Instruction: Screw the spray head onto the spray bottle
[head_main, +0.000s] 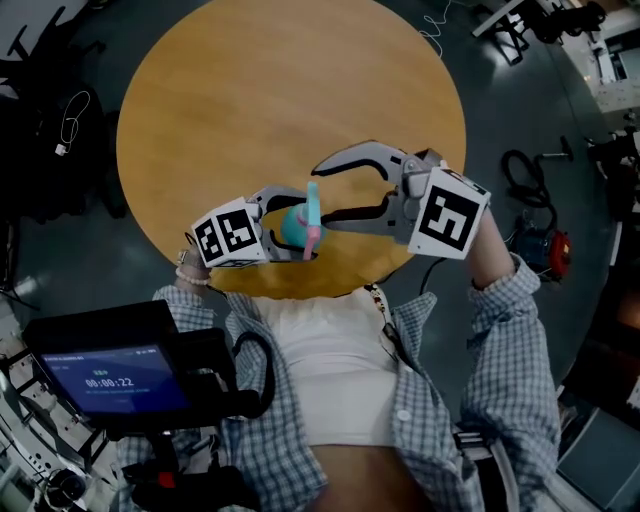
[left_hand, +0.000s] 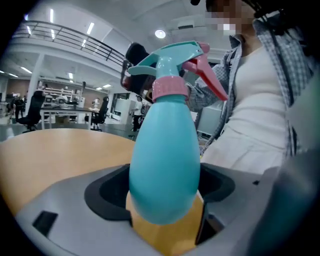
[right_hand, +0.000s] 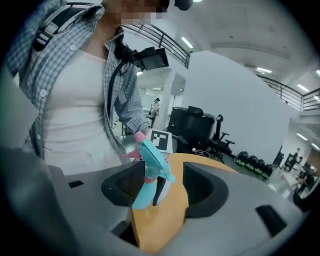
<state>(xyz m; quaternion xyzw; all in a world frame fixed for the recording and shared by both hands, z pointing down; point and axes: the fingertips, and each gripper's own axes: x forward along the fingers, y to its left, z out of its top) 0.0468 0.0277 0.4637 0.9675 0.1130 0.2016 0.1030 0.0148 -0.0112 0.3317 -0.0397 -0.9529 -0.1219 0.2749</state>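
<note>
A teal spray bottle (head_main: 293, 229) with its teal spray head (head_main: 312, 203) and pink trigger on top is held upright over the near edge of the round wooden table (head_main: 250, 90). My left gripper (head_main: 292, 216) is shut on the bottle's body. In the left gripper view the bottle (left_hand: 165, 165) fills the gap between the pads, with a pink collar (left_hand: 170, 88) under the head. My right gripper (head_main: 322, 195) stands open, its jaws spread wide on either side of the spray head without touching it. In the right gripper view the spray head (right_hand: 153, 157) sits between the spread jaws of the right gripper (right_hand: 159, 187).
A person in a checked shirt stands at the table's near edge. A dark device with a lit screen (head_main: 112, 378) is at the lower left. Cables and a red tool (head_main: 556, 250) lie on the floor to the right.
</note>
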